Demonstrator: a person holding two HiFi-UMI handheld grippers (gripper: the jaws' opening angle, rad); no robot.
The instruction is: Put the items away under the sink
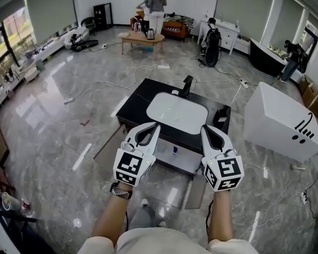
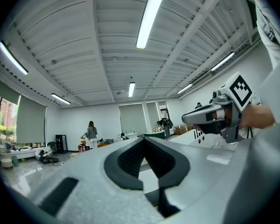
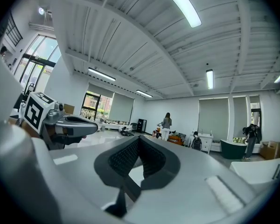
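Note:
A sink cabinet with a black top (image 1: 138,97), a white basin (image 1: 177,112) and a black faucet (image 1: 187,85) stands on the floor below me. Its doors hang open, and a small bottle (image 1: 175,151) shows inside under the basin. A black item (image 1: 221,118) rests on the top's right end. I hold both grippers high in front of me, pointing level across the room, away from the cabinet. My left gripper (image 1: 157,124) (image 2: 144,138) is shut with nothing in it. My right gripper (image 1: 204,127) (image 3: 139,137) is shut and empty as well.
A large white box (image 1: 278,121) stands right of the cabinet. Cables trail over the grey floor behind it. Far back, a person (image 1: 157,4) stands at a low wooden table (image 1: 140,38), with a black bag (image 1: 211,46) nearby.

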